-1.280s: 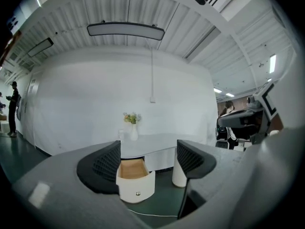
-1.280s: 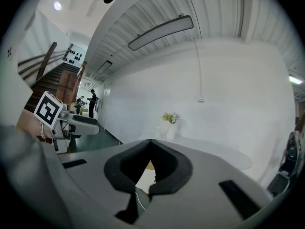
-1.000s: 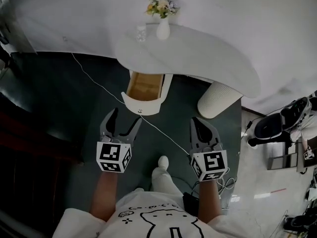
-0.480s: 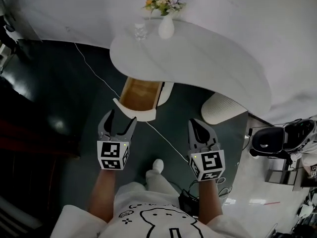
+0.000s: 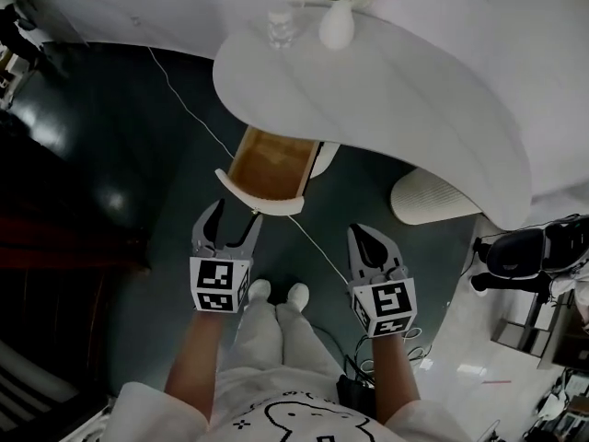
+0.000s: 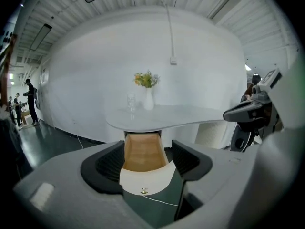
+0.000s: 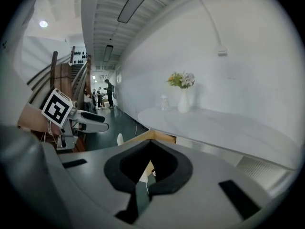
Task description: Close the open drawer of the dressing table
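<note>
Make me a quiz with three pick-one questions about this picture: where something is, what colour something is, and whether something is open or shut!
1. Where does the white vase stand?
A. On the table top
B. On a shelf
C. In a box

2. What colour is the inside of the drawer?
A. Blue
B. Wood-brown
C. Red

3. How is the drawer?
A. Pushed shut
B. Taken right out
C. Pulled open

Answers:
1 A, it stands on the top beside a glass.
2 B, the head view shows light wood inside.
3 C, its inside shows, sticking out from under the table edge.
</note>
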`<state>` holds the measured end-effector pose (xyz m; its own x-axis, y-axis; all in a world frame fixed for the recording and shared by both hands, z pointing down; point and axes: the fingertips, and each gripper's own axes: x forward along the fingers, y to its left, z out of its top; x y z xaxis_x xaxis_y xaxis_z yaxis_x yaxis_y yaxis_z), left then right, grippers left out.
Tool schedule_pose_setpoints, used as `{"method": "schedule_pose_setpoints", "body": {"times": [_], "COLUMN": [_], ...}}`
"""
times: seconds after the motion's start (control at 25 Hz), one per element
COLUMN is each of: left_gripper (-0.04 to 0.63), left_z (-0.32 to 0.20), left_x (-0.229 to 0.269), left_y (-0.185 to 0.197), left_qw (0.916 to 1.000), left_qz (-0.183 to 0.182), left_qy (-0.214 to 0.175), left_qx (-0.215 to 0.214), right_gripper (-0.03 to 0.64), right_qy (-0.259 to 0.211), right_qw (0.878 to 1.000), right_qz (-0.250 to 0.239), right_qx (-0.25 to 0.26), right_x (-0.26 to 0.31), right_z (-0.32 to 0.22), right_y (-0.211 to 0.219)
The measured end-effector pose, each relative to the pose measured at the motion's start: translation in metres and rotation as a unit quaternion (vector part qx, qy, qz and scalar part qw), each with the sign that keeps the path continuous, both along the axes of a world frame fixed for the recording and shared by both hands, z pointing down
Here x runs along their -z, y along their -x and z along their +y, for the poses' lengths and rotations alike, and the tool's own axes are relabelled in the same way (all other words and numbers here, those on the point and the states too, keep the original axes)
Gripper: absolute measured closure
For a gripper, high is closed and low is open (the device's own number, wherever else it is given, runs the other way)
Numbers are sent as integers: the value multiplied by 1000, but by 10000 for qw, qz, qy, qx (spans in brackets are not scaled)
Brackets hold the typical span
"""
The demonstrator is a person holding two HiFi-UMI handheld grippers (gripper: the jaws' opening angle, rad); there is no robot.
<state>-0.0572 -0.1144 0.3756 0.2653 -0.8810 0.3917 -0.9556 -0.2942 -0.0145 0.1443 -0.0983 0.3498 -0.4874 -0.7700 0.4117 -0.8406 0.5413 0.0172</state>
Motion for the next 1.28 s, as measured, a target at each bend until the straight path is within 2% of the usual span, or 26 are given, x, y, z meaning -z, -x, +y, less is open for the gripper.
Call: {"method": "schedule_pose_setpoints", "body": {"times": [0.12,0.24,0.76,0.96,1.28], "left_gripper": [247,225,222,222,224], "left_z": [-7,-11,-23,-28,-37], "left_x": [-27,-55,-164,-200,-248], "left_y": [2,3,7,10,12], "left_qw": [9998,9991,9958,9953,9966], "left_qz": [85,124,254,296,81], "left_qy": [170,402,868,919,820], "left_qx": [4,-76,-157,-12,-30], "right_gripper": [623,623,623,623,623], "right_qy": [163,292,702,774,843], "right_qw": [9999,9995,9973,9961,9946], "right_qz": [40,57,90,1,21], "right_qx": [-25,-100,-196,-414,-603], "right_x": [-22,-41,-140,-167,-207], "right_z": [-7,-12,-24,-35,-34], "right_y": [6,12,29,28,30]}}
